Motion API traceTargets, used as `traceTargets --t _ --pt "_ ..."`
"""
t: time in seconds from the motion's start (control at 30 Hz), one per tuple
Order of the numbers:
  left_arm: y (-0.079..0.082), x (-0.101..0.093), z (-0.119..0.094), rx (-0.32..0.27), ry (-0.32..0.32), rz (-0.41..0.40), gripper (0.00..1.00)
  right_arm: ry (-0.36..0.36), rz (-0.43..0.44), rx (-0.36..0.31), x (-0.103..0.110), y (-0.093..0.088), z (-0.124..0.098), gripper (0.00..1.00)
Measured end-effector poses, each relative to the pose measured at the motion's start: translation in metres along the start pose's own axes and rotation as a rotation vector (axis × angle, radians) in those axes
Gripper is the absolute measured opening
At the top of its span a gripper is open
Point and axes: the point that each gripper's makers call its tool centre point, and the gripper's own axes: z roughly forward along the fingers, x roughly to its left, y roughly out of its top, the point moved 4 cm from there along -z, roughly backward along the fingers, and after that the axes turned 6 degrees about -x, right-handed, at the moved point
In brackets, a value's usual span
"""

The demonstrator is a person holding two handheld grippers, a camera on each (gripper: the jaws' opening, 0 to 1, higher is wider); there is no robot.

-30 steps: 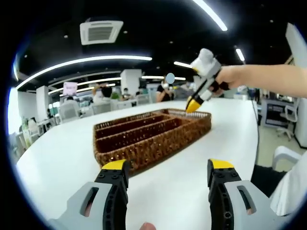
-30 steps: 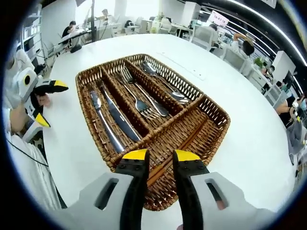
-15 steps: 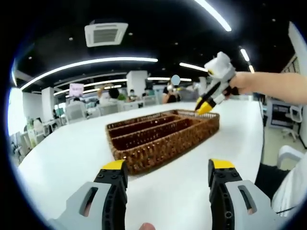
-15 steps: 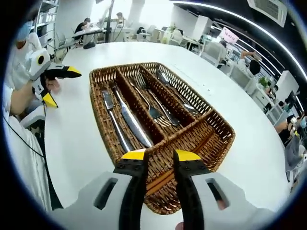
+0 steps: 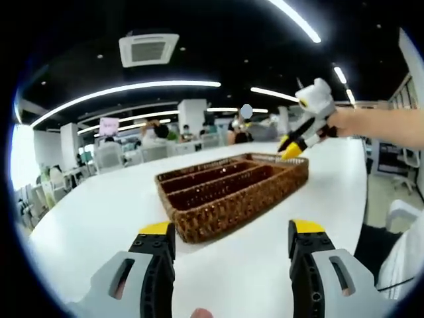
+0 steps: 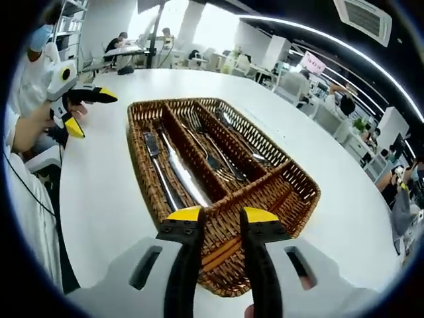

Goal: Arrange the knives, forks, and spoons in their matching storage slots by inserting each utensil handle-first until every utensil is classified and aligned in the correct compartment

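A brown wicker tray [image 6: 142, 187] lies on the white table [image 6: 99, 199]. Its three long slots hold knives [image 6: 180, 177], forks [image 6: 202, 147] and spoons [image 6: 244, 140]; a cross slot at the near end holds brown chopsticks [image 6: 224, 250]. My right gripper [image 6: 222, 216] hovers over that near end, jaws close together with nothing between them. It also appears as the right gripper [image 5: 293, 150] above the tray's far corner. My left gripper [image 5: 232, 230] is open and empty, low over the table, short of the tray [image 5: 232, 202]. Left gripper [image 6: 89, 112] appears wide open beside the tray.
A person's hand [image 5: 371, 126] holds the right gripper, and a sleeve [image 6: 30, 218] lies along the table edge. The round table has bare room around the tray. Office desks, chairs and people stand far behind.
Both views have drifted a little, so the tray sits further right in the left gripper view. The utensils in the tray have not moved, and neither gripper's jaws have changed.
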Motion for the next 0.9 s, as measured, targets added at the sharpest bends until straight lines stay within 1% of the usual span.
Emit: traceTargets --t 0.13,0.23,0.3,0.43,0.57,0.73,0.77,0.9 --pt "0.003 0.009 -0.005 -0.002 0.022 0.007 0.69 -0.019 0.017 -0.033 -0.004 0.0 -0.004 0.23" --pt "0.004 0.011 -0.005 -0.003 0.027 0.008 0.69 -0.032 0.021 -0.041 -0.005 -0.003 -0.006 0.23" --pt "0.005 0.011 -0.004 -0.007 0.029 0.008 0.69 -0.047 0.028 -0.072 -0.005 -0.003 -0.007 0.23" --pt "0.009 0.013 -0.003 -0.012 0.034 0.01 0.69 -0.051 0.052 -0.12 -0.002 -0.005 -0.009 0.23" --pt "0.013 0.019 -0.004 -0.021 0.048 0.012 0.69 -0.063 0.075 -0.183 0.0 -0.003 -0.011 0.23" --pt "0.016 0.021 -0.004 -0.021 0.054 0.017 0.69 -0.082 0.072 -0.218 0.002 0.001 -0.012 0.24" --pt "0.016 0.021 -0.004 -0.02 0.054 0.019 0.69 -0.084 0.082 -0.219 0.003 0.0 -0.011 0.25" --pt "0.018 0.02 -0.001 -0.021 0.052 0.022 0.69 -0.094 0.075 -0.223 0.005 -0.001 -0.011 0.25"
